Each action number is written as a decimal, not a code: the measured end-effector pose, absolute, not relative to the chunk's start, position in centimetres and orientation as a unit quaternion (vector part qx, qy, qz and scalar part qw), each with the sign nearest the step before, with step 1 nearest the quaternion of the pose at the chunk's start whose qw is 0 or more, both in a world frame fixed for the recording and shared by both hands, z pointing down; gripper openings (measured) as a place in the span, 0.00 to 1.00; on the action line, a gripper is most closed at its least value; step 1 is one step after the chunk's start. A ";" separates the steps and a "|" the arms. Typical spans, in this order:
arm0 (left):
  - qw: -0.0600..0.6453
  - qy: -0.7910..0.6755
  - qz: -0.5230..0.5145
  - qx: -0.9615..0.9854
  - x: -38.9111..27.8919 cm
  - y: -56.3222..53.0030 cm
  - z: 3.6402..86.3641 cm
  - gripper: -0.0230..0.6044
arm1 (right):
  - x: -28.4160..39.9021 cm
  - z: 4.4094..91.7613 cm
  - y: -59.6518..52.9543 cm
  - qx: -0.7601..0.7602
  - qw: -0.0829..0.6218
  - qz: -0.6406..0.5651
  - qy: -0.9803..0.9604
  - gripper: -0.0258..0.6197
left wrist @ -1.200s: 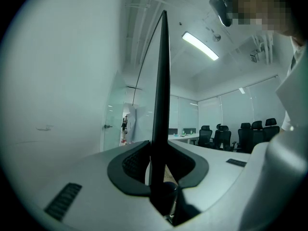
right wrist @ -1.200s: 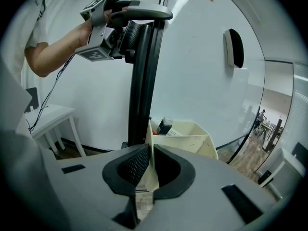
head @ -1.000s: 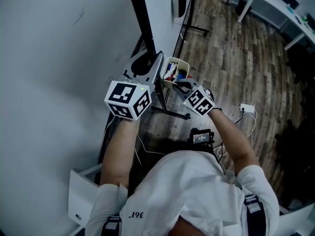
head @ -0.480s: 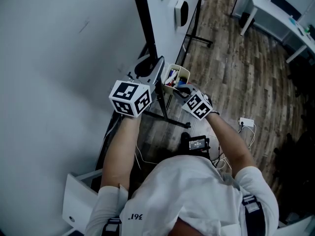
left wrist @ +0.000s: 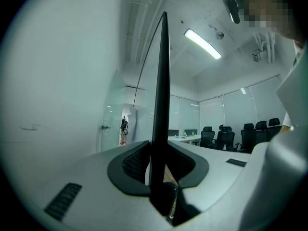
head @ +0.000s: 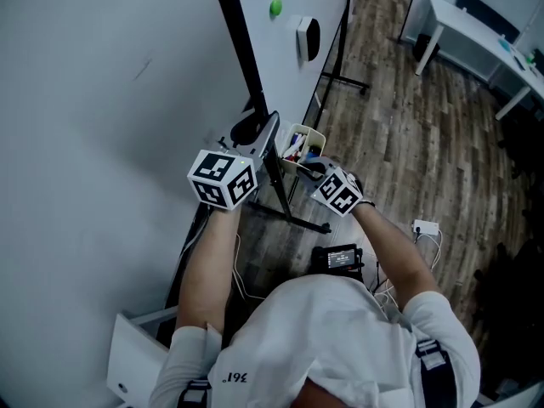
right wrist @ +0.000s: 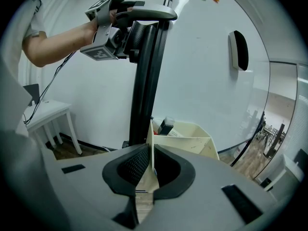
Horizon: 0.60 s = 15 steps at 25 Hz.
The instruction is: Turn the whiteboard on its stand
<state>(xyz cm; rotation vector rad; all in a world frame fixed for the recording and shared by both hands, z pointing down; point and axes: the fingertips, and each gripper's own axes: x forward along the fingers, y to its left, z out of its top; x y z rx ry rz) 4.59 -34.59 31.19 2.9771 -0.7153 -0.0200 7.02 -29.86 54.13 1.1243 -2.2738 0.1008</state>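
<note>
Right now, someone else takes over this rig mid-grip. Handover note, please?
Left gripper: shut on the black upright at the whiteboard's near edge, high up.
Right gripper: shut on the thin wall of the cream tray beside that upright, lower down.
Done: both grips are on.
Left: the turn itself. How far the board has turned, I cannot tell. A white plug with its cable lies on the floor to the right of the stand; probably worth minding.
</note>
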 end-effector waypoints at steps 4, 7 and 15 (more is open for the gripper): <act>0.042 -0.234 -0.006 0.971 4.8 -34.8 31.3 0.18 | 7.2 54.2 -30.1 0.422 0.296 0.036 -0.856 0.11; 0.043 -0.233 -0.006 0.971 5.2 -35.7 31.8 0.18 | 7.6 54.8 -31.0 0.423 0.296 0.036 -0.856 0.11; 0.043 -0.235 -0.006 0.971 5.3 -36.0 32.1 0.18 | 7.8 55.2 -31.2 0.412 0.305 0.027 -0.858 0.11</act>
